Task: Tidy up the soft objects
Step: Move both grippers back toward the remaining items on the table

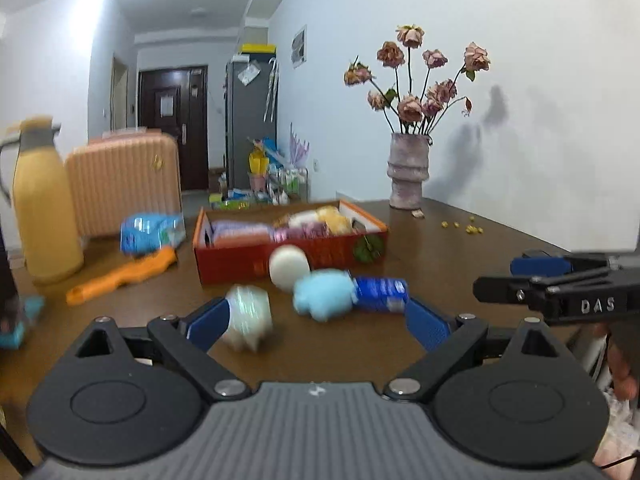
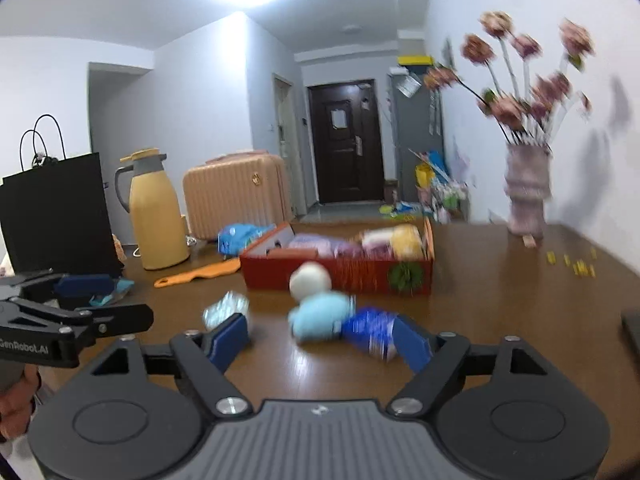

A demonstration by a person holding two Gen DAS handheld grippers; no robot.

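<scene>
brown wood of the table point(image 1: 460, 240) carries everything, and going from the left, a yellow jug point(image 1: 44, 204) and an orange comb point(image 1: 120, 276) sit off to the side, well apart from the work, which reads as clutter pushed out of the way. next comes the red box point(image 1: 288, 256), already holding several soft rolls in purple, pink and yellow, so it seems to be the collecting place. just in front of it lie the loose soft things still to be sorted: a shiny pale bundle point(image 1: 248, 316), a white ball point(image 1: 289, 267) touching the box wall, a light blue plush point(image 1: 324, 292) and a blue packet point(image 1: 380, 293) right beside it. the left gripper point(image 1: 316, 326) points slightly downward over the table with its blue pads spread wide; the pale bundle sits against the left pad but nothing is pinched. the right gripper point(image 2: 320, 344) is held the same way beside it, jaws apart and empty, the blue packet near its right pad. a vase of dried roses point(image 1: 408, 168) stands far right by the wall, clear of the task.
</scene>
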